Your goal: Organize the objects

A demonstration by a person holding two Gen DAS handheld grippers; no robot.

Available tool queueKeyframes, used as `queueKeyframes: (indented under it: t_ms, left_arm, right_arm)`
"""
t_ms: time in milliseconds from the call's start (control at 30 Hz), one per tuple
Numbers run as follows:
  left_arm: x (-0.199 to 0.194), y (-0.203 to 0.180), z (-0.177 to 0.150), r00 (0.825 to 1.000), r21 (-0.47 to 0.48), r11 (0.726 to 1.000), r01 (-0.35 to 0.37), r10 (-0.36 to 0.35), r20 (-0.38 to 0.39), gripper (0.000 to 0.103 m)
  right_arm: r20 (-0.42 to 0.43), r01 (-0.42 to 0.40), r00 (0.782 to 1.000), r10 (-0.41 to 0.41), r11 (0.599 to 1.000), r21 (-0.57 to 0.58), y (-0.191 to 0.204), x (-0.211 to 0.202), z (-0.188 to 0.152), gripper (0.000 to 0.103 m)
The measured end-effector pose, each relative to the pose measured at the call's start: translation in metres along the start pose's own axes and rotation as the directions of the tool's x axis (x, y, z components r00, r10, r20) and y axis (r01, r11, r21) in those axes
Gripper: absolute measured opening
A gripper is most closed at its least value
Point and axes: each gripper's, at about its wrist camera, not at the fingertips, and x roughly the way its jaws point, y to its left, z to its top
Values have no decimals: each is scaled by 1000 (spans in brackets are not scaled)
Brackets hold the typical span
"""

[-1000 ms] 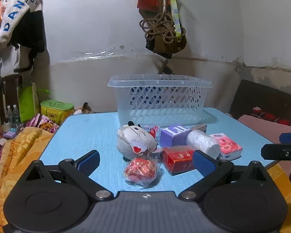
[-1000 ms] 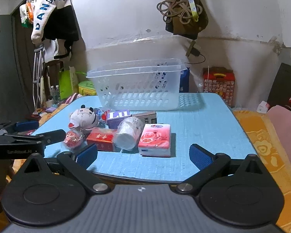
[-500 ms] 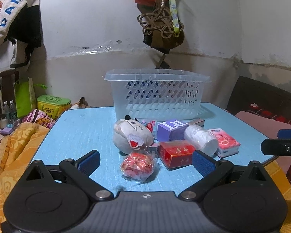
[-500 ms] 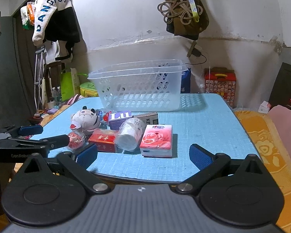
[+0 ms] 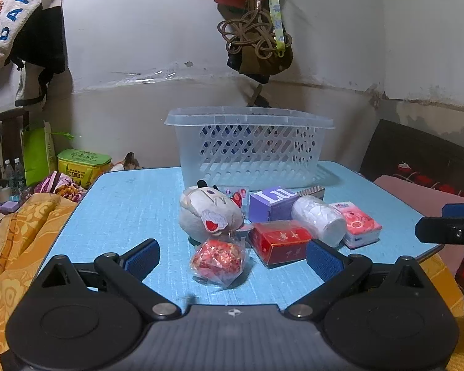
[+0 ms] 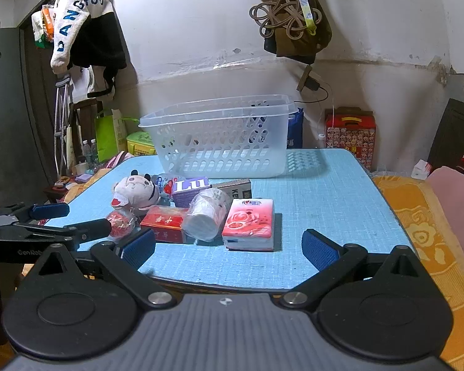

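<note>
A clear plastic basket (image 5: 250,148) stands at the back of the blue table (image 5: 133,204); it also shows in the right wrist view (image 6: 219,142). In front of it lie a plush toy (image 5: 208,215), a red candy bag (image 5: 218,259), a red box (image 5: 280,241), a purple box (image 5: 270,205), a white roll (image 5: 320,219) and a pink tissue pack (image 5: 357,224). My left gripper (image 5: 232,256) is open, with the candy bag between its fingers. My right gripper (image 6: 229,247) is open and empty, just short of the tissue pack (image 6: 250,224).
Orange bedding (image 5: 12,241) lies left of the table and more (image 6: 423,235) lies to the right. A green tin (image 5: 83,162) and a red carton (image 6: 349,133) stand behind. Clothes and bags hang on the wall (image 5: 253,40).
Both grippers have moved slightly forward toward the objects. The candy bag now sits further between my left fingers. Nothing was taken hold of.
</note>
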Motion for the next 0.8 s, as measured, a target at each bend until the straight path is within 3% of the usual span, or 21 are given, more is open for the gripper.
queueKeyframes:
  t_ms: [800]
  left_arm:
    - [3, -2, -4, 1000, 15, 1000, -2, 2, -22, 102]
  right_arm:
    - [-4, -18, 1000, 19, 1000, 16, -1, -2, -1, 103]
